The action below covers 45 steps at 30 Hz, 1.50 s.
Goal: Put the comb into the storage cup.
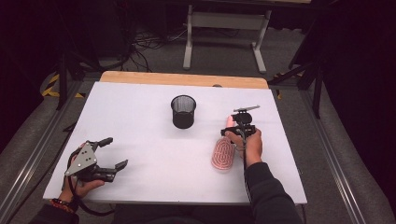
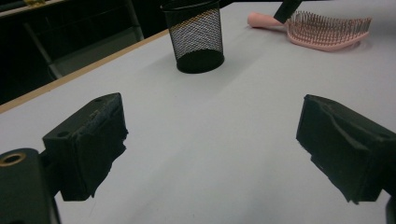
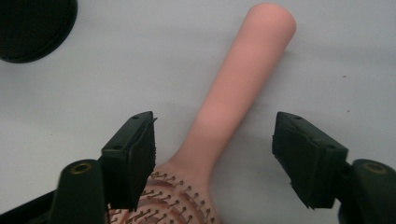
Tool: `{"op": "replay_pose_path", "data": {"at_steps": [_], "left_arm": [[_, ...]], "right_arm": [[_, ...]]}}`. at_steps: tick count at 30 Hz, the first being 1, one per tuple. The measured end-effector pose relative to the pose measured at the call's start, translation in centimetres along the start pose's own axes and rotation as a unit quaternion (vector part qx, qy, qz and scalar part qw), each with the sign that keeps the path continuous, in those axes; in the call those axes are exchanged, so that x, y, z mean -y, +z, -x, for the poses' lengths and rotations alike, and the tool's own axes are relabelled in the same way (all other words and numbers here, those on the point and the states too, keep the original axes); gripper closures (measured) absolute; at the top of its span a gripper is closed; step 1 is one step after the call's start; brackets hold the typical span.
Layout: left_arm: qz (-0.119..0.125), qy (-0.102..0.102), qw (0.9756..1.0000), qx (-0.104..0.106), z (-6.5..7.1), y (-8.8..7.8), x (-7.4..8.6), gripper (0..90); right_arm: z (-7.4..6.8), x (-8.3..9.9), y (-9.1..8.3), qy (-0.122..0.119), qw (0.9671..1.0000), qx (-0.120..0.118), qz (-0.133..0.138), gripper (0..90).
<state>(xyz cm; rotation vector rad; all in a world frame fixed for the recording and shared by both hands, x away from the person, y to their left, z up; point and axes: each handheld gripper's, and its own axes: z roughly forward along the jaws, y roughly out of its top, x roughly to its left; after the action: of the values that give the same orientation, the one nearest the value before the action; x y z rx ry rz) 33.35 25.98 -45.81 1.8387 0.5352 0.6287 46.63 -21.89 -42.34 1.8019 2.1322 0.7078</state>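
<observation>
Nearest me, my left gripper (image 1: 111, 152) rests on the white table (image 1: 140, 116) with its jaws spread and empty, while my right gripper (image 3: 212, 158) straddles the neck of the pink hairbrush (image 3: 233, 102), jaws apart and not yet pressing it. The smooth, rounded plastic handle tapers, so I judge an off-centre pinch could let it slip or roll. Beyond stands the black mesh cup (image 1: 183, 111), upright, apart from the bristled, oval brush head.

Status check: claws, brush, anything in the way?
Right claw open, straddling the pink hairbrush handle, no contact yet. Left claw open, nothing between. Brush flat on the table, bristles up. Mesh cup stands apart, path clear.
</observation>
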Motion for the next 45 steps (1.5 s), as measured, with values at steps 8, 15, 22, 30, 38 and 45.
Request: {"op": "replay_pose_path", "data": {"at_steps": [8, 15, 22, 30, 38, 45], "left_arm": [[-0.006, 0.004, 0.9999, -0.007, 0.1, 0.1, 0.0, 10.3], [-0.009, 0.002, 0.9999, -0.004, 0.1, 0.2, 0.0, 10.6], [-0.017, 0.003, 0.9999, 0.001, 0.1, 0.4, 0.0, 10.9], [-0.017, -0.003, 0.9998, 0.001, -0.1, 0.4, 0.2, 10.9], [-0.019, -0.003, 0.9998, 0.000, 0.0, 0.4, 0.2, 11.2], [-0.018, 0.000, 0.9998, -0.003, 0.1, 0.3, 0.1, 11.3]], "right_arm": [[-0.4, -0.7, 1.1, 0.008, 0.9991, -0.006, -0.041, 47.7], [-0.1, -1.2, 1.6, 0.034, 0.9982, -0.004, -0.050, 57.6], [-1.3, -2.0, 2.3, 0.002, 0.9972, 0.037, -0.065, 59.3], [-1.2, -2.1, 2.3, -0.004, 0.9977, 0.043, -0.053, 68.9], [-1.3, -1.9, 2.0, -0.020, 0.9984, 0.034, -0.041, 69.4], [0.3, -1.5, -0.5, -0.002, 0.9995, -0.023, 0.020, 69.5]]}}
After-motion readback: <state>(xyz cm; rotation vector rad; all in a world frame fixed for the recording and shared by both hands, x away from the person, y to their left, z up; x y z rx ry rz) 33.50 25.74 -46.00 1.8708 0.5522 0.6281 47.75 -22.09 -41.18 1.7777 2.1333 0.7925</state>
